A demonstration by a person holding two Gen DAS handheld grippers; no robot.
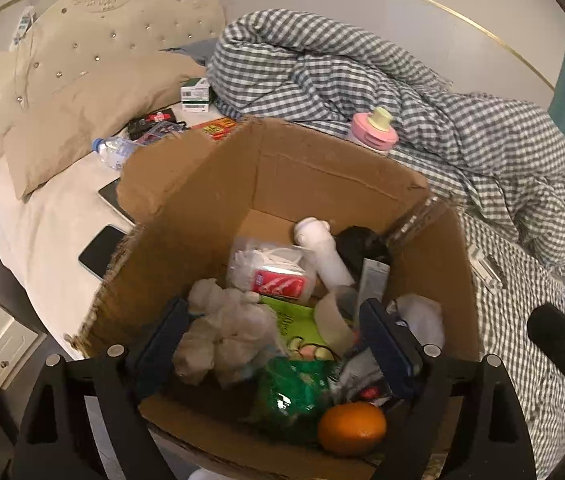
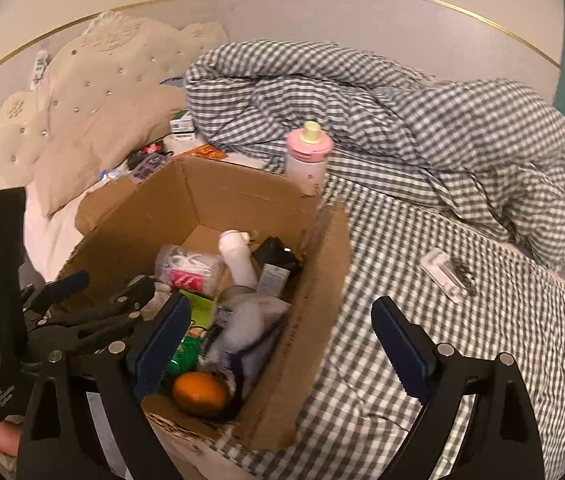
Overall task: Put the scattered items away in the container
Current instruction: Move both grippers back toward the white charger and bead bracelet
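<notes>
An open cardboard box point(image 1: 202, 208) stands on the bed, holding an orange point(image 1: 352, 428), a green packet point(image 1: 294, 400), a white bottle point(image 1: 322, 248), a clear bag with a red label point(image 1: 274, 268) and other things. My left gripper point(image 1: 276, 340) hangs open over the box's near end. A crumpled pale lump point(image 1: 226, 332) lies loose between its fingers. My right gripper point(image 2: 282, 344) is open too and straddles the box's right wall point(image 2: 314, 300), one finger over the contents, the other over the checked sheet. A grey-white cloth point(image 2: 250, 320) lies in the box beside its left finger.
Loose on the bed are a pink-capped bottle point(image 1: 374, 128), a water bottle point(image 1: 114, 150), a phone point(image 1: 102, 250), a tablet point(image 1: 116, 200), small cartons point(image 1: 195, 94), a snack packet point(image 1: 218, 128) and a white pack point(image 2: 446, 272). A bunched checked duvet point(image 2: 402, 128) fills the far right. A pillow point(image 1: 94, 128) lies left.
</notes>
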